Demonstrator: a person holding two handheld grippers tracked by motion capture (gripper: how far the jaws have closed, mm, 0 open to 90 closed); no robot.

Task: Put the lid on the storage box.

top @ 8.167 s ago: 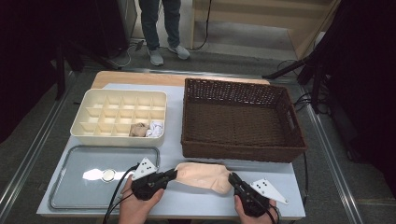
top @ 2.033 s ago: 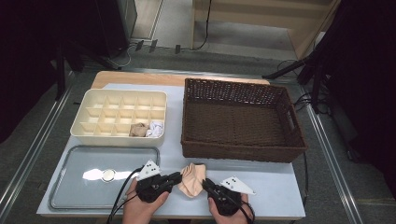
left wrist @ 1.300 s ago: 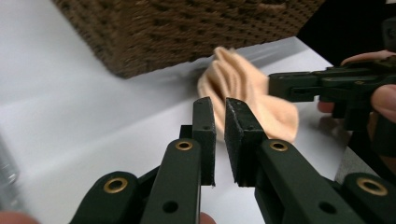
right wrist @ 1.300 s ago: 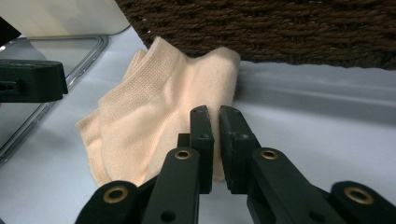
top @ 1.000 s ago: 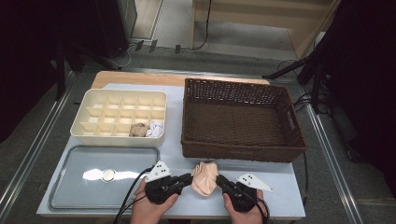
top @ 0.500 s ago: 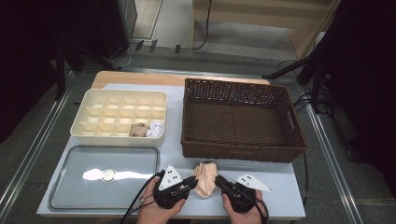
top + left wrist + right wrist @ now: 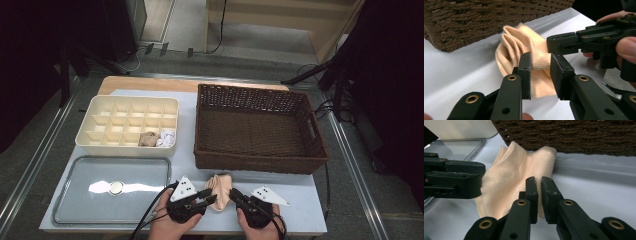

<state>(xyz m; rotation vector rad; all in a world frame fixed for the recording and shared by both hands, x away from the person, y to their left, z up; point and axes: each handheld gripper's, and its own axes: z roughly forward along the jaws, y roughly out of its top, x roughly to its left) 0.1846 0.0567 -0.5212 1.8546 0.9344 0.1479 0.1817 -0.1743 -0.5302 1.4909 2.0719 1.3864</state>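
A peach sock (image 7: 220,187) lies folded and bunched on the white table just in front of the wicker basket. My left gripper (image 7: 210,196) is at its left side. In the left gripper view, the left gripper (image 7: 540,58) has its jaws parted, one on each side of a fold of the sock (image 7: 524,42), not squeezing it. My right gripper (image 7: 233,195) comes in from the sock's right. In the right gripper view, the right gripper (image 7: 538,181) is nearly closed, pinching the near edge of the sock (image 7: 509,175).
The brown wicker basket (image 7: 260,165) stands empty right behind the sock. A cream divided box (image 7: 125,120) at back left holds two rolled socks (image 7: 148,138) in its near cells. A metal tray (image 7: 75,200) with a small round item (image 7: 116,187) lies at front left.
The sock, spread out flat long ago, is now folded into a compact bundle. Over the last second my left gripper slid right, closer to the right gripper.
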